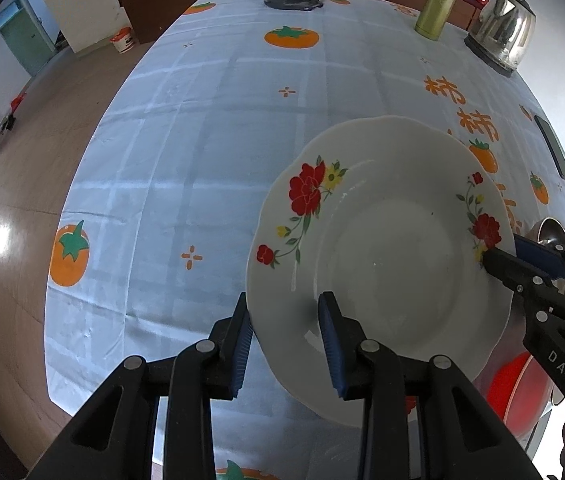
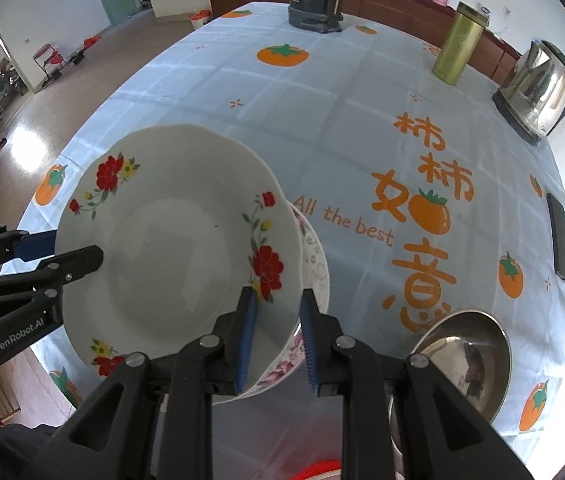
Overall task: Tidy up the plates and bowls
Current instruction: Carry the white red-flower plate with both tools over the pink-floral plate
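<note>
2 plates (image 2: 178, 240), 1 steel bowl (image 2: 466, 360), 1 red bowl (image 1: 518, 392), 2 tools (image 1: 286, 344).

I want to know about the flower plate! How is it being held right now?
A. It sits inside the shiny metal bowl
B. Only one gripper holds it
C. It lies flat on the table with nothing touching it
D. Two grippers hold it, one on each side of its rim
D: the left gripper and the right gripper each clamp the rim of the flower plate on opposite sides.
</note>
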The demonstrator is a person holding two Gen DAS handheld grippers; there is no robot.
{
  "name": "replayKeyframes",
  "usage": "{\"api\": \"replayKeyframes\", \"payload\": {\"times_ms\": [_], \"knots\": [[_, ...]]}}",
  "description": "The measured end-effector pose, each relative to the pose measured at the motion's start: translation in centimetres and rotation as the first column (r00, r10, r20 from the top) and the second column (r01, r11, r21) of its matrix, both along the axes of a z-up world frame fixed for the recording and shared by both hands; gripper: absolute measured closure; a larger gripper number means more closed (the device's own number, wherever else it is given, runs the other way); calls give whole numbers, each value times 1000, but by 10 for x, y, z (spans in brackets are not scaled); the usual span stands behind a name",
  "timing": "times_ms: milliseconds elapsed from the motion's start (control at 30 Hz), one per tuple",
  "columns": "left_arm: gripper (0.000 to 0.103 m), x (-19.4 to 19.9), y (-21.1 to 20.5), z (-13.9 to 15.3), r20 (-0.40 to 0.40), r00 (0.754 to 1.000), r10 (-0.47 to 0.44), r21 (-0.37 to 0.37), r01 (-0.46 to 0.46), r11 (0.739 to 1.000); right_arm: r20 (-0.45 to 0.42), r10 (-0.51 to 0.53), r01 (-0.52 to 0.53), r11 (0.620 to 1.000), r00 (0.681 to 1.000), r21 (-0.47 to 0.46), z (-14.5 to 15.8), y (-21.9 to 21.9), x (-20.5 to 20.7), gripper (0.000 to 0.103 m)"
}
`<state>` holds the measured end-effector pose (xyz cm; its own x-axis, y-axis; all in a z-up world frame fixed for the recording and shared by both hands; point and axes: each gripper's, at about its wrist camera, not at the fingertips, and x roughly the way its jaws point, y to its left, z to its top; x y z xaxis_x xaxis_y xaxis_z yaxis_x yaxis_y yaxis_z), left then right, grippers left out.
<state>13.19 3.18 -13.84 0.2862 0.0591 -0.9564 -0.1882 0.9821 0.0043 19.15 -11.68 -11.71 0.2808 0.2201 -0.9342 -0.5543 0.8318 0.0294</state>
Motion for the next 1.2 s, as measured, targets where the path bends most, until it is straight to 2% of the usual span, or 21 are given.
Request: {"api": "replayKeyframes", "payload": {"times_ms": [1200], "knots": [[68,14,-19,-9,-2,999,-53,3,53,999,-8,-57,57,998,998,-13,-3,-20,6,81]]}}
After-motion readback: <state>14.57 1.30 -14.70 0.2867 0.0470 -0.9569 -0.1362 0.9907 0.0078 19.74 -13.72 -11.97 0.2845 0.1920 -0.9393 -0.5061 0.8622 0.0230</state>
